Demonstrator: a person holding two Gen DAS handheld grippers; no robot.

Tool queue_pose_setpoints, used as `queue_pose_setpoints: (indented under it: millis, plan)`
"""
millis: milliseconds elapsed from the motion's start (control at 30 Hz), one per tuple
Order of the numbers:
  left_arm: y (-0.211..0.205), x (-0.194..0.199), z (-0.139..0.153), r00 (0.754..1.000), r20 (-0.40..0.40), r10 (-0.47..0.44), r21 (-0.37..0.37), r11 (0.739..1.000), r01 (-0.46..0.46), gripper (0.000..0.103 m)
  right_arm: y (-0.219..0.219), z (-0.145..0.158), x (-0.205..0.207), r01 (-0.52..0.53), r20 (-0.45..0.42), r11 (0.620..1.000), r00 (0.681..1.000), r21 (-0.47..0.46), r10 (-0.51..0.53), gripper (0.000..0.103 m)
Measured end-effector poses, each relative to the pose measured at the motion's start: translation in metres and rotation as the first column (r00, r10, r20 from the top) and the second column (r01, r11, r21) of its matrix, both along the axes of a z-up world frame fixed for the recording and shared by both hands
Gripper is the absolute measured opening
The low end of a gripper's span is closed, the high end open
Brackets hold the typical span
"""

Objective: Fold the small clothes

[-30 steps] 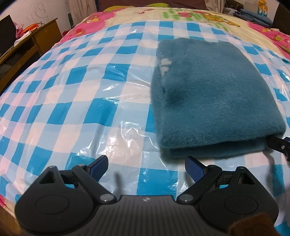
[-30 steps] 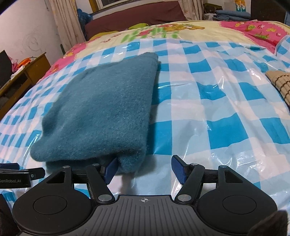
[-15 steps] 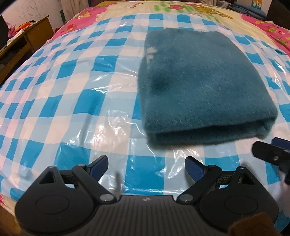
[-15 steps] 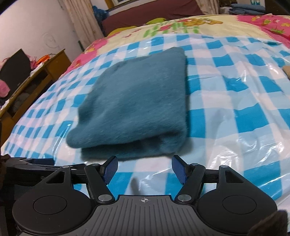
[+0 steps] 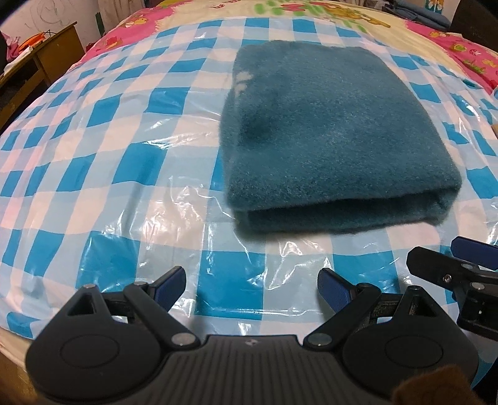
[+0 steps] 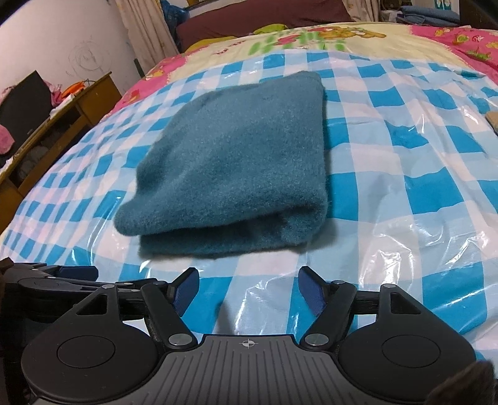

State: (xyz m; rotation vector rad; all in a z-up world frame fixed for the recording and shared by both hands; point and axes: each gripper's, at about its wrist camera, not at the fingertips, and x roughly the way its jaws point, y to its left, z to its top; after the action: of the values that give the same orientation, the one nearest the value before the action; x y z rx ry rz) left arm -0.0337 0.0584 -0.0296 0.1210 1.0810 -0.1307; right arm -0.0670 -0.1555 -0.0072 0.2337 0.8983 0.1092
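Note:
A teal fleece garment (image 5: 330, 131) lies folded into a thick rectangle on the blue-and-white checked plastic sheet (image 5: 109, 149) that covers the bed. It also shows in the right wrist view (image 6: 236, 168), folded edge toward me. My left gripper (image 5: 252, 285) is open and empty, a short way in front of the garment's near edge. My right gripper (image 6: 249, 293) is open and empty, also just short of the near edge. The right gripper shows at the right edge of the left wrist view (image 5: 454, 271).
A wooden desk (image 6: 62, 115) with clutter stands left of the bed. A cartoon-print bedspread (image 6: 311, 37) and folded blue laundry (image 6: 429, 15) lie at the far end. A brown striped item (image 6: 493, 120) lies at the right edge.
Both grippers have pulled back from the garment toward the bed's near edge. The right gripper's finger, which was at the garment's corner, is now clear of it. The garment lies still.

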Motion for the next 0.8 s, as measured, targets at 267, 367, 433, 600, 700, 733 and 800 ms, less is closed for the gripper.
queue_pose_setpoints:
  millis: [267, 367, 433, 600, 700, 733, 800]
  plan:
    - [0.0, -0.0043, 0.0003, 1.0, -0.002, -0.002, -0.012, 1.0, 0.002, 0.096, 0.0014, 0.0007, -0.0038, 0.003, -0.003, 1.0, 1.0, -0.003, -0.003, 0.073]
    - [0.0001, -0.0046, 0.0003, 1.0, -0.005, -0.001, -0.015, 1.0, 0.001, 0.096, 0.0008, -0.0003, -0.0053, 0.007, -0.01, 1.0, 1.0, -0.007, -0.007, 0.073]
    - [0.0003, -0.0051, 0.0008, 1.0, -0.004, -0.001, -0.017, 1.0, 0.001, 0.096, 0.0005, -0.0017, -0.006, 0.008, -0.015, 1.0, 1.0, -0.012, -0.008, 0.073]
    - [-0.0002, -0.0065, 0.0004, 1.0, -0.01, -0.007, -0.032, 0.999, 0.007, 0.096, 0.0011, -0.0044, -0.0059, 0.01, -0.024, 1.0, 1.0, -0.026, -0.011, 0.074]
    - [-0.0006, -0.0081, 0.0015, 1.0, -0.006, -0.011, -0.037, 0.999, 0.01, 0.096, -0.0002, -0.0062, -0.0055, 0.017, -0.027, 0.999, 0.999, -0.032, -0.018, 0.074]
    - [-0.0008, -0.0086, 0.0018, 1.0, -0.005, -0.011, -0.039, 0.999, 0.011, 0.096, -0.0008, -0.0071, -0.0052, 0.019, -0.03, 0.999, 0.999, -0.033, -0.02, 0.074]
    - [-0.0011, -0.0096, 0.0027, 1.0, -0.001, -0.013, -0.043, 0.999, 0.013, 0.096, -0.0022, -0.0089, -0.0049, 0.023, -0.036, 0.999, 0.999, -0.032, -0.024, 0.074]
